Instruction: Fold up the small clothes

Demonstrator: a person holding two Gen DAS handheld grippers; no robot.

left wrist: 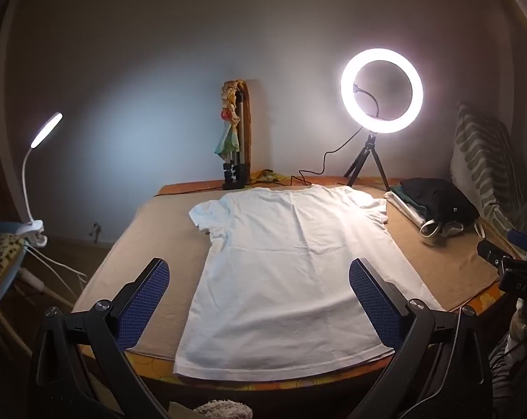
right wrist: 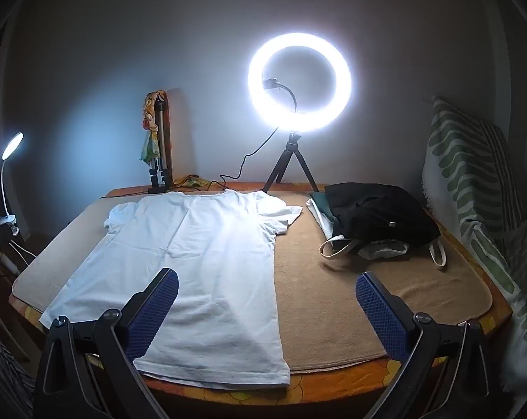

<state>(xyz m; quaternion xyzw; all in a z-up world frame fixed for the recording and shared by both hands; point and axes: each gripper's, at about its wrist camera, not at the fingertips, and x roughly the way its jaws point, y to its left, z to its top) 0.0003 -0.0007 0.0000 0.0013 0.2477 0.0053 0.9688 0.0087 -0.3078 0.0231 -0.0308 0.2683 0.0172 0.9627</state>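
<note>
Daylight-white cloth is covering most of the table (left wrist: 448,272): a white T-shirt (left wrist: 291,262) is lying flat, its hem reaching the near edge and its collar pointing toward the far edge. Left gripper (left wrist: 260,300) is hovering over the hem with jaws spread wide, gripping nothing. Right gripper (right wrist: 267,309) is hanging near the shirt's right side, equally wide and empty. A pile of dark clothes (right wrist: 375,216) is sitting at the far right corner, beside a glowing ring light (right wrist: 300,83).

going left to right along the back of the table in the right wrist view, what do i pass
clip lamp → folded tripod → ring light → pile of dark clothes → striped cushion
</note>
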